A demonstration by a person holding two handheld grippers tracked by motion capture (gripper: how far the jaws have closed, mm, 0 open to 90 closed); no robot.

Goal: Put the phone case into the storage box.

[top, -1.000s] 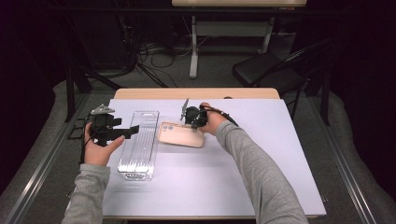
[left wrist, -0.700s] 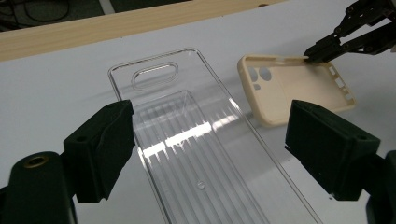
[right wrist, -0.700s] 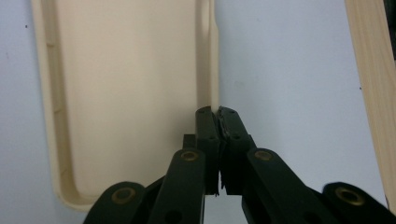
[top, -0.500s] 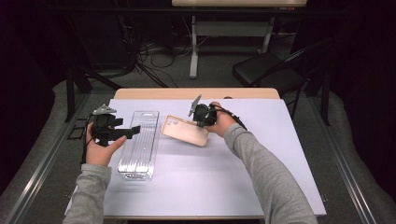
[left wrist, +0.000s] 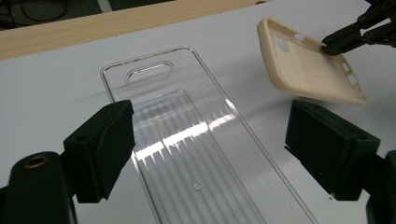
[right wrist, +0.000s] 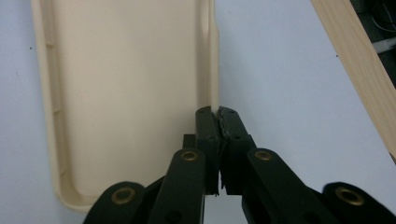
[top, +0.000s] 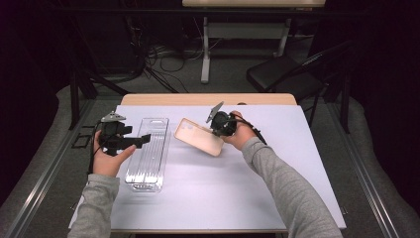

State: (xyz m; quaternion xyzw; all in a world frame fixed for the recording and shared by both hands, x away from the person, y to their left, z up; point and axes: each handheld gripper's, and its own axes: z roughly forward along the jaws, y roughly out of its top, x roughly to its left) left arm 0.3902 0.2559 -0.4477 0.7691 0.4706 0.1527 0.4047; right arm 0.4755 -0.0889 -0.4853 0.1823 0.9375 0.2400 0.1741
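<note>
Item 1, far left: your left gripper (top: 142, 140). It hovers over the left edge of the tray with its jaws standing wide apart and nothing between them. In the left gripper view the two black pads (left wrist: 103, 147) frame the tray from either side without touching it. Status: idle, ready to steady or receive.

Item 2, left of centre: clear plastic tray (top: 147, 152), long and ribbed along its floor, lying flat on the white table (top: 307, 163) with its slotted end away from you. The left gripper view shows its bed (left wrist: 196, 154) bare. Status: nothing placed in it yet.

Item 3, centre: cream phone case (top: 198, 136). It is off the table, tilted, open side up, with its camera cut-out end toward the tray; a shadow lies beneath it in the left gripper view (left wrist: 308, 65). It sits just beside the tray's right edge, not over it. Status: picked up, in transit.

Item 4, right of centre: your right gripper (top: 214, 130). Its jaws are clamped tight on one long side wall of the case, as the right gripper view shows where the tips pinch the rim (right wrist: 214, 70). Status: carrying.

Progress, as a judgement: the grasp and lift are done. What appears left is carrying the case across to the tray, levelling it, lowering it into the ribbed bed and letting go. The thin-wall pinch leaves the case free to swing, so you will want to level it before lowering.
</note>
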